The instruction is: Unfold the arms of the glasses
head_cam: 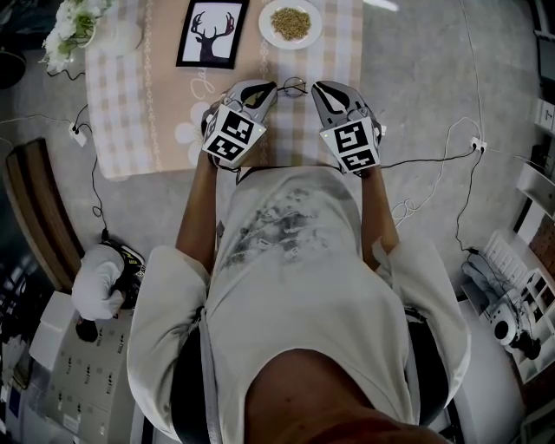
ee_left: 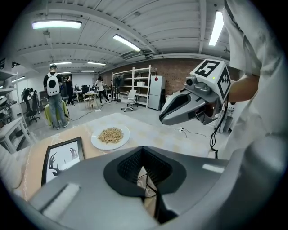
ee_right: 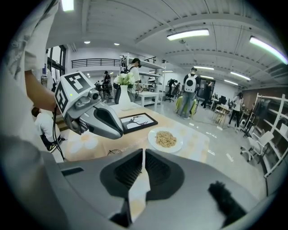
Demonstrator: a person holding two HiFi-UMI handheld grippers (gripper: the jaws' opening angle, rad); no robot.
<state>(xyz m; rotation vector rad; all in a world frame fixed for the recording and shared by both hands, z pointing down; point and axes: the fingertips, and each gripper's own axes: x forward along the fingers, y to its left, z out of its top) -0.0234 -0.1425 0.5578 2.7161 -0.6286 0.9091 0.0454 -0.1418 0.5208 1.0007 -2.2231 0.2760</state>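
When it's looked at from the head view, the left gripper [head_cam: 270,88] and right gripper [head_cam: 317,87] are held tips-inward over the checked counter [head_cam: 130,104], glasses [head_cam: 293,86] lying between them. In the left gripper view, the fingers are clenched together, thin glasses wire glimpsed through the slit. In the right gripper view, the fingers are also clenched, nothing gripped; the glasses are spotted on the counter, off to the left.

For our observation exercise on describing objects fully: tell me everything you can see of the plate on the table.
The plate is round, white and shallow, perhaps china. It lies flat on the checked tablecloth near the table's far edge, just right of the framed deer picture, not touching it. A small heap of pale brown grains fills its middle, leaving the rim bare.
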